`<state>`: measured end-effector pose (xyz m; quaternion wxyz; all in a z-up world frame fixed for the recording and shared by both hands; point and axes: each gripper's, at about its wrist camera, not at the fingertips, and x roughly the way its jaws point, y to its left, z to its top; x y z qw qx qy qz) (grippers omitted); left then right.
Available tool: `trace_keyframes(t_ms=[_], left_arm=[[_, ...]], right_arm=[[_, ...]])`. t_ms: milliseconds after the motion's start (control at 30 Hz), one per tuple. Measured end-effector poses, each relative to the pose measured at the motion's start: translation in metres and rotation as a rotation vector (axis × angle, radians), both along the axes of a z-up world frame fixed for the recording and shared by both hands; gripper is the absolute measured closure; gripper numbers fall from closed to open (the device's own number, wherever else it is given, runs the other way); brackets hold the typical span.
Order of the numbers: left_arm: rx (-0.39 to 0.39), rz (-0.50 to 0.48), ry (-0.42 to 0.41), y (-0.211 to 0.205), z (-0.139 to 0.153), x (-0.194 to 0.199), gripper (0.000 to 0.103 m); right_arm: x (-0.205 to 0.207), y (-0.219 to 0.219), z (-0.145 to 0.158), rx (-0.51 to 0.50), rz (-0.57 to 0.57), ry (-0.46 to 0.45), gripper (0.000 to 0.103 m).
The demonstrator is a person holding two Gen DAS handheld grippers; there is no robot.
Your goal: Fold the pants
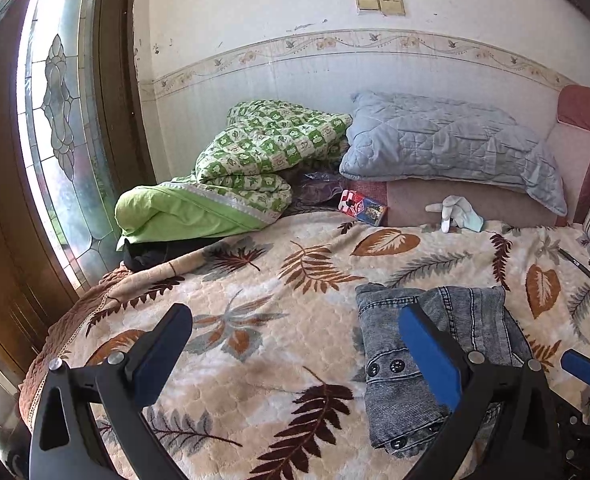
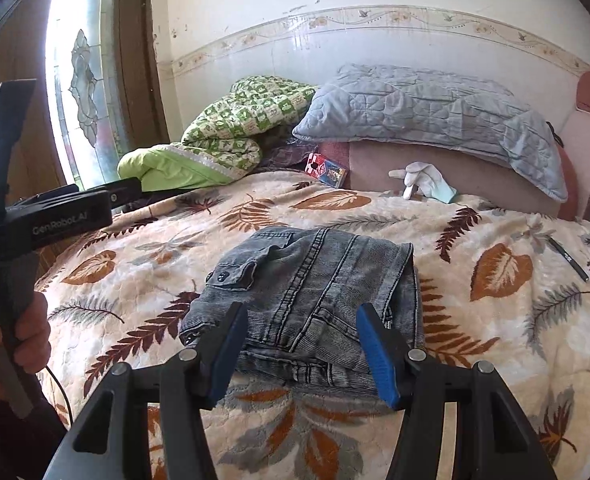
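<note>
Right wrist view shows the folded grey denim pants [image 2: 311, 304] lying on the leaf-patterned blanket [image 2: 495, 320] of the bed, just beyond the right gripper [image 2: 301, 354], whose blue pads stand apart, clear of the cloth. Left of them the left gripper [image 1: 295, 360] is wide open and empty, over bare blanket. Far behind lie a green quilt [image 2: 231, 136] and a blue pillow [image 2: 435, 116]

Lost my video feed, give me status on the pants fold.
Left gripper open, empty. Right gripper open, empty, off the cloth. Jeans folded into a compact stack on the blanket. Nothing in the way.
</note>
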<state>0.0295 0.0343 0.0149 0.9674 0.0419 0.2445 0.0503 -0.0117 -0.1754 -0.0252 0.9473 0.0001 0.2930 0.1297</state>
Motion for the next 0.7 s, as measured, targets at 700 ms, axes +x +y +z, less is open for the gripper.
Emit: trace_keyframes(t_ms=[700], left_arm=[[-0.001, -0.083, 0.009, -0.0097, -0.0033, -0.0059, 0.0]], right_arm=[[0.0052, -0.0019, -0.007, 0.016, 0.007, 0.037, 0.043]])
